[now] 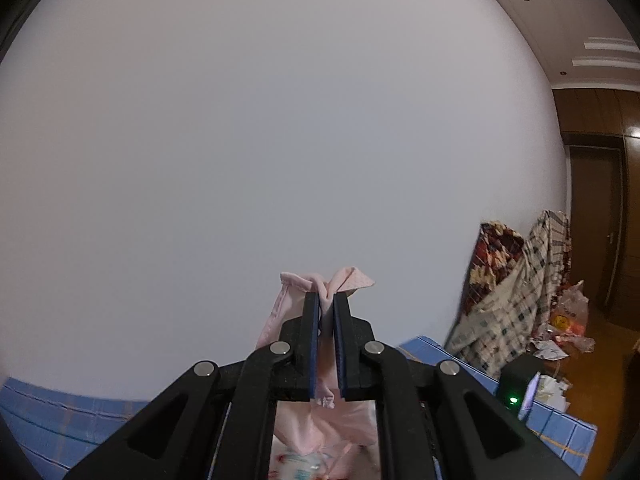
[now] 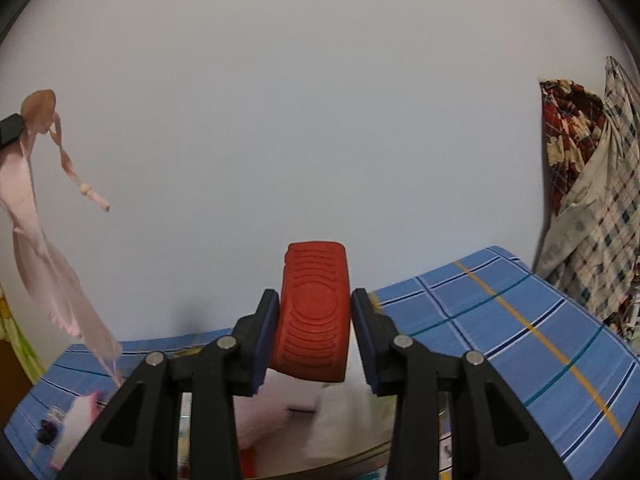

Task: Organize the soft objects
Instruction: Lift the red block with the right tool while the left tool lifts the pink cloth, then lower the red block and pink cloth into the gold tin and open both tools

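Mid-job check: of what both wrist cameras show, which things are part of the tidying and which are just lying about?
In the job:
- pink garment, pinched in the left gripper
- red ribbed handle, clamped in the right gripper

Just lying about:
- blue plaid sheet
- plaid and floral bedding heaped against the wall
- plastic bags on the floor

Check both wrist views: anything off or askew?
The pink garment is pinched in a bunched wad by the left gripper, a cord trailing loose. The right gripper holds a red ribbed block, hardly soft-looking.
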